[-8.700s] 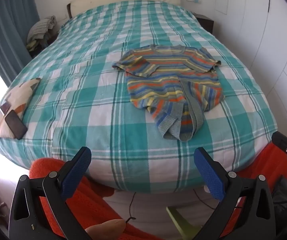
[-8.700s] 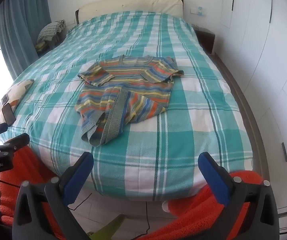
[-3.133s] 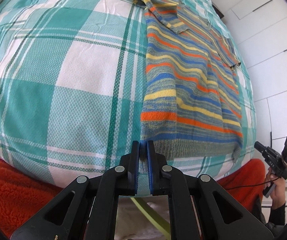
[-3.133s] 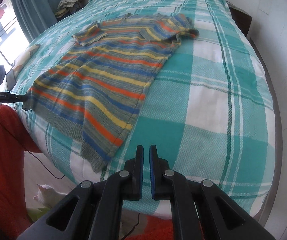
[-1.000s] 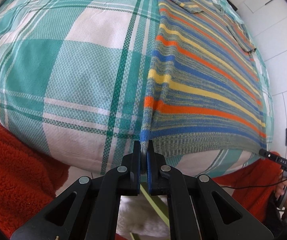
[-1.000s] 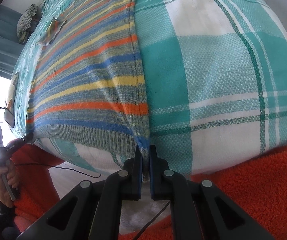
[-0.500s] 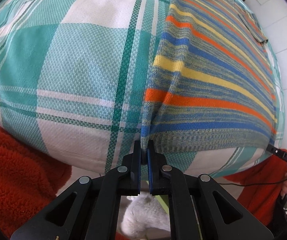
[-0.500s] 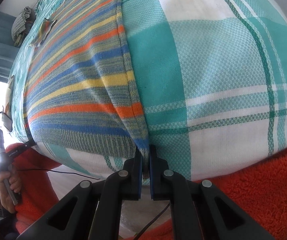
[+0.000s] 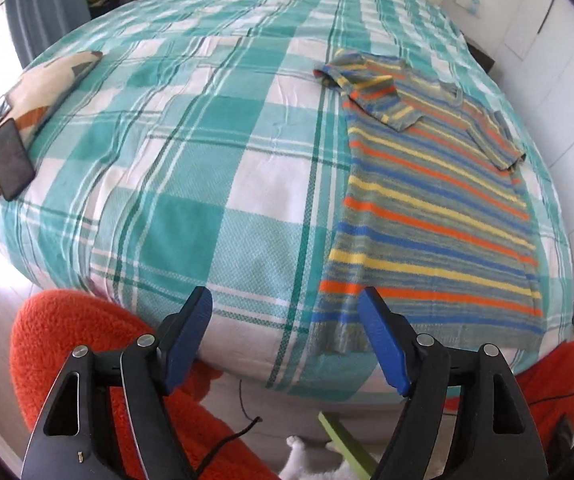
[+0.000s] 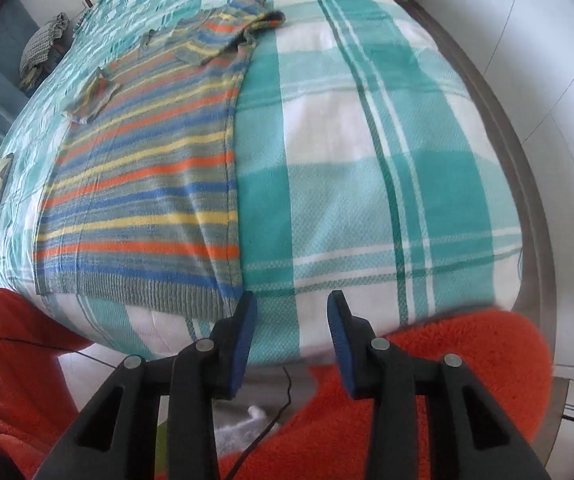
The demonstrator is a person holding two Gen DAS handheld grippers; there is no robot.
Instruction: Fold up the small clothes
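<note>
Both grippers have let go of the hem since half a second ago and backed off the bed edge. Left gripper (image 9: 285,338): jaws spread wide, empty, hovering just short of the hem's left corner. Right gripper (image 10: 291,330): jaws apart, empty, inner pad just beside the hem's right corner. Striped sweater (image 9: 435,216) lies flat, face up, on the checked bedspread (image 9: 191,184), hem at the near edge, short sleeves turned in toward the collar at the far end. Judgement: body is smoothed; next is the fold. Regrip both hem corners evenly, lift low, and carry them together toward the collar to keep edges aligned. Phone (image 9: 10,160) on a cushion far left, well clear.
</note>
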